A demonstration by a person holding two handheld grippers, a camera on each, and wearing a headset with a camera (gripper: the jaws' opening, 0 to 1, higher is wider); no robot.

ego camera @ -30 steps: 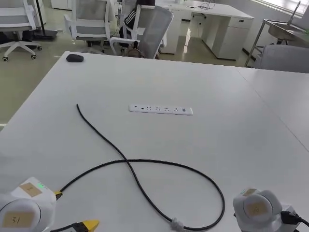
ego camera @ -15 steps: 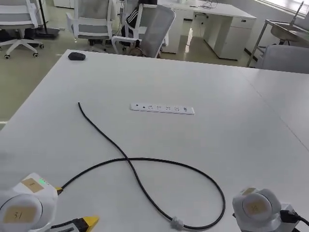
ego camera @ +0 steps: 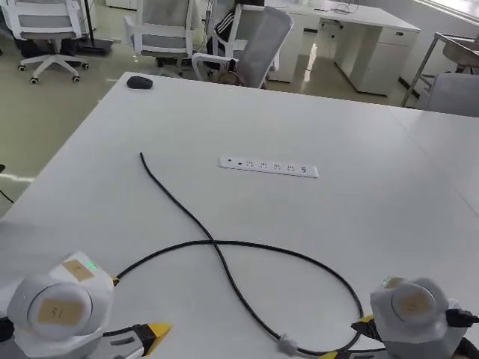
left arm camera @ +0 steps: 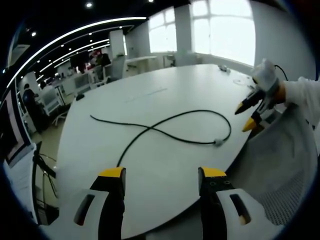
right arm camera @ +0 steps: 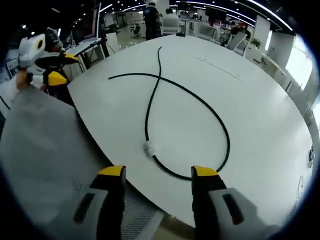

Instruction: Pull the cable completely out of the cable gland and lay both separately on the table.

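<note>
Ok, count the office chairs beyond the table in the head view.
4. A white chair at far left, a second chair right of it, a grey mesh chair behind the table, a grey chair back at the right. More may be hidden.

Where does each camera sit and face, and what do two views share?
Head view: on the headset, facing down at the table; left gripper and right gripper at bottom.
Left gripper view: on the left gripper, facing the cable past its open jaws.
Right gripper view: on the right gripper, facing the cable gland past open jaws.
Both gripper views show the other gripper.
</note>
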